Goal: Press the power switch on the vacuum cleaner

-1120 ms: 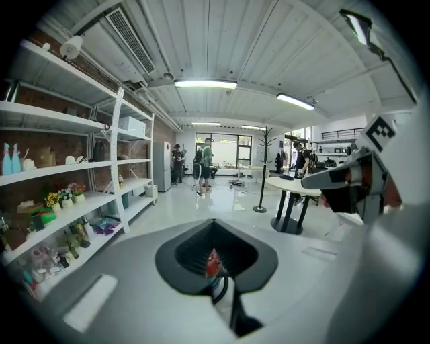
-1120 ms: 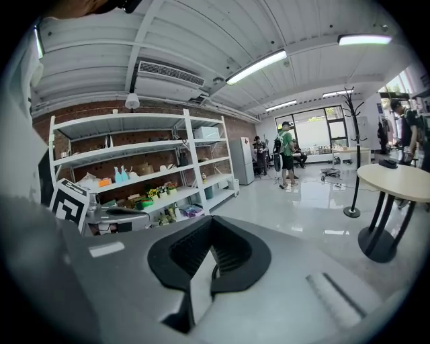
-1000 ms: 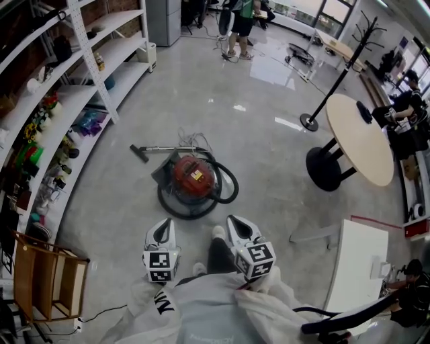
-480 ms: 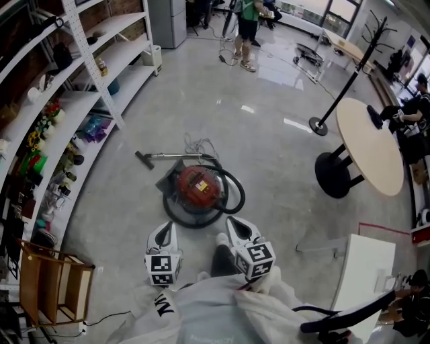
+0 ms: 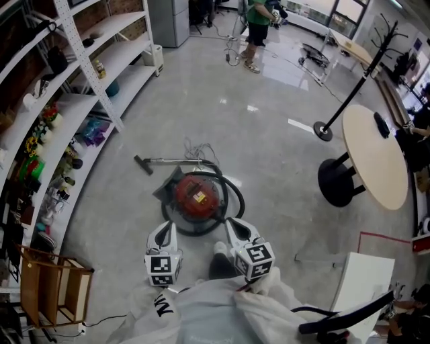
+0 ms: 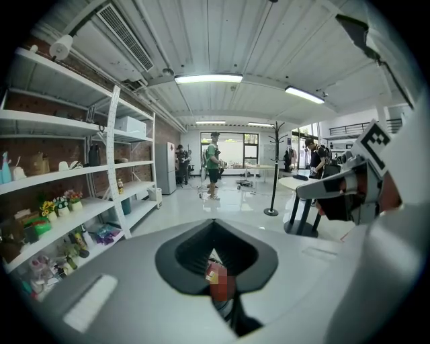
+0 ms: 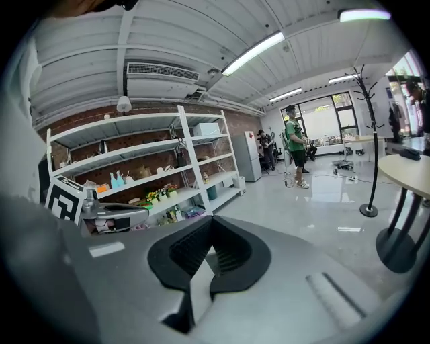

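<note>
Both grippers are held low and side by side at the bottom of the head view, the left gripper (image 5: 163, 226) and the right gripper (image 5: 235, 220) each pointing to 12 o'clock. The left gripper's own view shows its jaws clenched tip to tip with nothing between them, only a sliver of red visible through the gap behind the tips. It's the same for the right gripper: jaws closed, nothing held.

Dead ahead at 12 o'clock sits the red vacuum cleaner (image 5: 197, 195) on the glossy grey floor, just beyond both sets of tips and touched by neither. Its black hose (image 5: 233, 195) loops round the body, and the metal wand (image 5: 176, 160) lies flat behind it, nozzle out toward 9 o'clock.

Off at 9 to 10 o'clock runs the white shelving (image 5: 86, 64). At 2 o'clock stands a round table (image 5: 375, 158), with a coat stand (image 5: 349, 86) past it. Far off at 12 o'clock is a person in a green top (image 5: 256, 19).
</note>
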`<state>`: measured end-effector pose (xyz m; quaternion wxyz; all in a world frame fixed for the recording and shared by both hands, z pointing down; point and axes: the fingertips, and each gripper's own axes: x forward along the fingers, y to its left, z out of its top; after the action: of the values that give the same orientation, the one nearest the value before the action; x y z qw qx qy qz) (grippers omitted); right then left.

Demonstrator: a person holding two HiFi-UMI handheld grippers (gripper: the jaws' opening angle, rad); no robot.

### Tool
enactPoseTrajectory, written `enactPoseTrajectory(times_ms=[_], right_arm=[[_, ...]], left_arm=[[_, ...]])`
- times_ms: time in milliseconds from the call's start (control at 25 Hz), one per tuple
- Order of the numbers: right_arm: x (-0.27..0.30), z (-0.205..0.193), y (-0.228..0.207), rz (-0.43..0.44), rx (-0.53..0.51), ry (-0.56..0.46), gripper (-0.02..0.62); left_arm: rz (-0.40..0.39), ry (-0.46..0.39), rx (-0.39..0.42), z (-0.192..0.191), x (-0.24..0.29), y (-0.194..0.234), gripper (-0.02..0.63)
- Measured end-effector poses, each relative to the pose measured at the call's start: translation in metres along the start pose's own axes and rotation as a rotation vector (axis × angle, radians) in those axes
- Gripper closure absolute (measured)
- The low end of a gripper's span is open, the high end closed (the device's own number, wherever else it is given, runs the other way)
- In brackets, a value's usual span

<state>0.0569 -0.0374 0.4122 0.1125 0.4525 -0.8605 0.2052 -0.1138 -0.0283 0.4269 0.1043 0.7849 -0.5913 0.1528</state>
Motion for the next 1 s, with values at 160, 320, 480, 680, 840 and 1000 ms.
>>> enactPoseTrajectory(times_ms=[160,320,480,680,840,1000], right_arm=[[0.014,0.006,-0.016,0.017,0.008,0.007,0.595],[0.026,0.014,-0.03,0.039,0.016,0.011,0.595],[0.038,0.024,-0.044,0.061,0.012,0.011,0.595],[0.052,0.033,-0.063,0.097,0.024,0.012,0.595],[0.061,0.039,-0.077,0.116,0.018,0.017,0.595],[0.067,0.04,-0.089,0.122,0.028,0.025,0.595]], left_arm=[[0.011,0.008,-0.008,0.007,0.018,-0.001,0.606],[0.026,0.011,-0.007,0.014,0.033,-0.002,0.606],[0.05,0.011,-0.001,0.023,0.049,-0.001,0.606],[0.077,0.017,-0.006,0.03,0.069,-0.005,0.606],[0.1,0.015,-0.006,0.036,0.08,-0.007,0.606],[0.119,0.036,-0.011,0.033,0.084,-0.009,0.606]])
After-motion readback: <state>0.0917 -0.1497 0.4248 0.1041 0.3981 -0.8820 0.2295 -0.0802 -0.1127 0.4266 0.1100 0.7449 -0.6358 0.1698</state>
